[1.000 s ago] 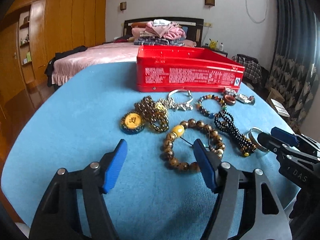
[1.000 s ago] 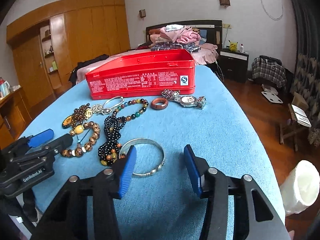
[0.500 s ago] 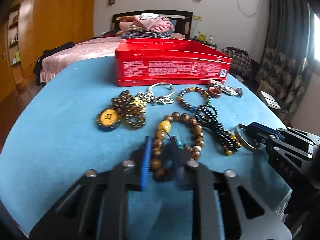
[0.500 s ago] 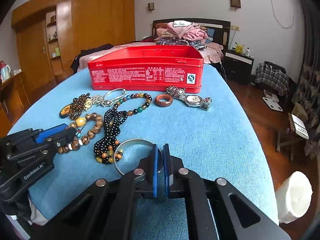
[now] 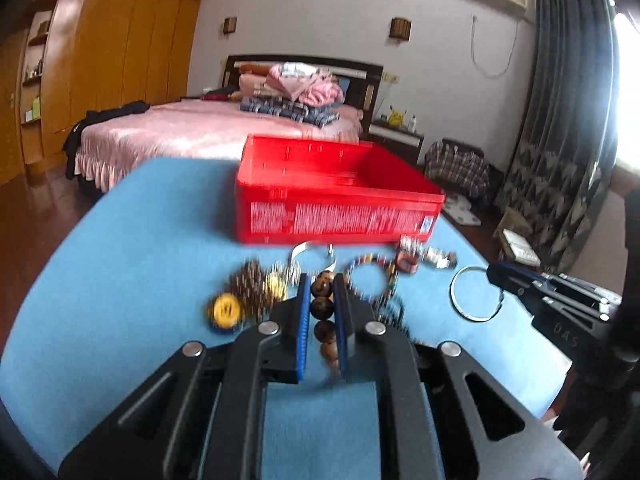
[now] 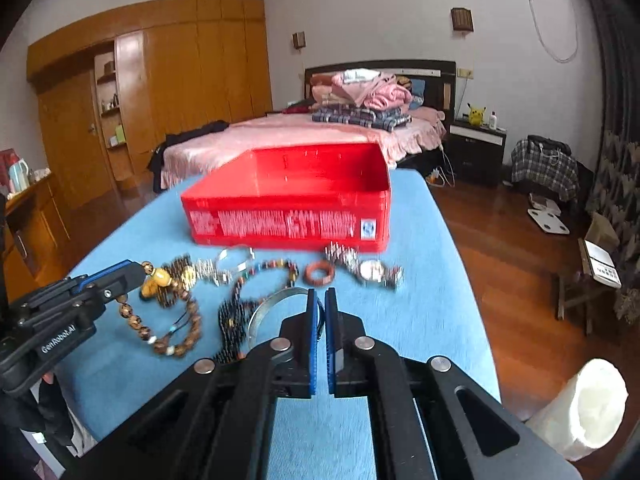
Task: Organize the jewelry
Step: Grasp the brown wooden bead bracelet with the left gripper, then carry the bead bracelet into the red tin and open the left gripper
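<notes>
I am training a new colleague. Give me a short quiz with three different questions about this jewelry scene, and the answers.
1. True or false: the left gripper is shut on the brown bead bracelet.
2. What does the right gripper hold? A) wristwatch B) silver bangle C) red ring
3. Fill in: the red tin box stands open and looks ____ inside.

Key: 1 true; 2 B, the silver bangle; 3 empty.

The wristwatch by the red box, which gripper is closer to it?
Right. The right gripper, clamped on the silver bangle, sits just in front of the wristwatch. The left gripper, holding the brown bead bracelet, is far off to the watch's left.
</notes>
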